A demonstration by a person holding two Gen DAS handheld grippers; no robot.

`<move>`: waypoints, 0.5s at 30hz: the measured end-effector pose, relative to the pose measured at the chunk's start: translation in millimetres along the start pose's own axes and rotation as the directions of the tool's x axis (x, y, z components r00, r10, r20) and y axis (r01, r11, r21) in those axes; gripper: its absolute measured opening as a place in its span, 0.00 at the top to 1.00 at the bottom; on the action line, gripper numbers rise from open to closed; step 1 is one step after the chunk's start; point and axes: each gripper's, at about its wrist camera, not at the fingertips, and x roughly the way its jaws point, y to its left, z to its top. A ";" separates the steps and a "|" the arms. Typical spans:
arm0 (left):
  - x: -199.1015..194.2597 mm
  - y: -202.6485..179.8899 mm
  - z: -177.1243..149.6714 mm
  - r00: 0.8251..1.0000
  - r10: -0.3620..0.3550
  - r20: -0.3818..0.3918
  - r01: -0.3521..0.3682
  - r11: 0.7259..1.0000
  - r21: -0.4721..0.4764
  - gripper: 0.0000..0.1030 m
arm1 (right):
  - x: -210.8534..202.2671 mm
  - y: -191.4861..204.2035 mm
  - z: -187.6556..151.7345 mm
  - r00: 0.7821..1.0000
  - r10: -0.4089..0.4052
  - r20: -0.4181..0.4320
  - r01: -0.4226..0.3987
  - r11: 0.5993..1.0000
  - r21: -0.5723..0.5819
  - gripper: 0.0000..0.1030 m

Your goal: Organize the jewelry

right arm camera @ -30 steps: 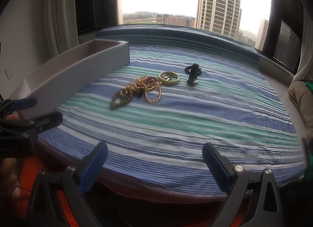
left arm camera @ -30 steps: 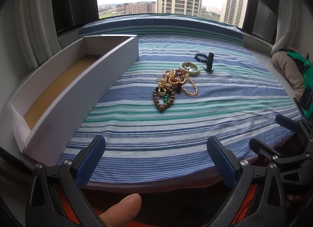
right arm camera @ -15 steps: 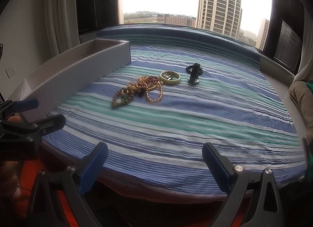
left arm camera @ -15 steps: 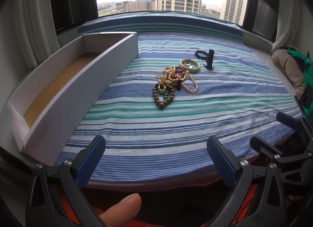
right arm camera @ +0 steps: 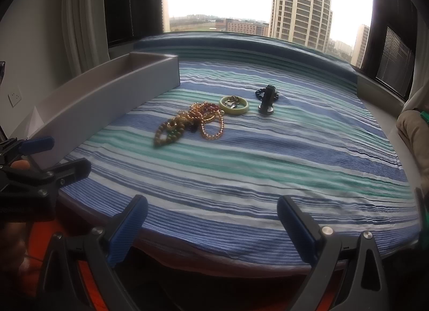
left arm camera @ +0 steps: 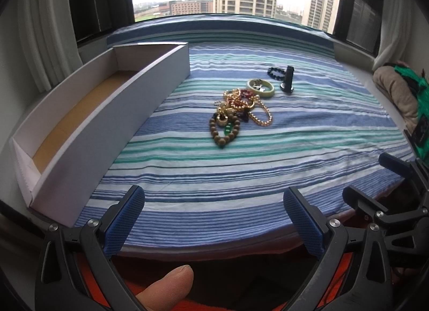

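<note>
Left wrist: both grippers' jaws wide (empty) at bed edge (left arm camera: 214,244), striped sheet bare btwn them & jewelry pile (left arm camera: 236,112).

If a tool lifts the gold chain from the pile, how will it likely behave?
The gold chain looks limp, so it would probably drape and swing. It lies tangled with the wooden bead bracelet, so neighbours may drag along.
</note>
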 end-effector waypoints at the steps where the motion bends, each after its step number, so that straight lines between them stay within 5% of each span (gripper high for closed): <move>1: 0.1 0.0 0.1 1.000 0.000 0.000 0.000 1.000 0.000 0.00 | 0.0 0.0 0.1 1.000 0.000 0.000 0.000 1.000 0.000 0.04; 15: -1.0 -0.4 -0.4 1.000 0.005 0.007 -0.005 1.000 0.005 0.00 | 0.0 -0.5 0.0 1.000 -0.001 -0.001 0.001 1.000 0.001 0.04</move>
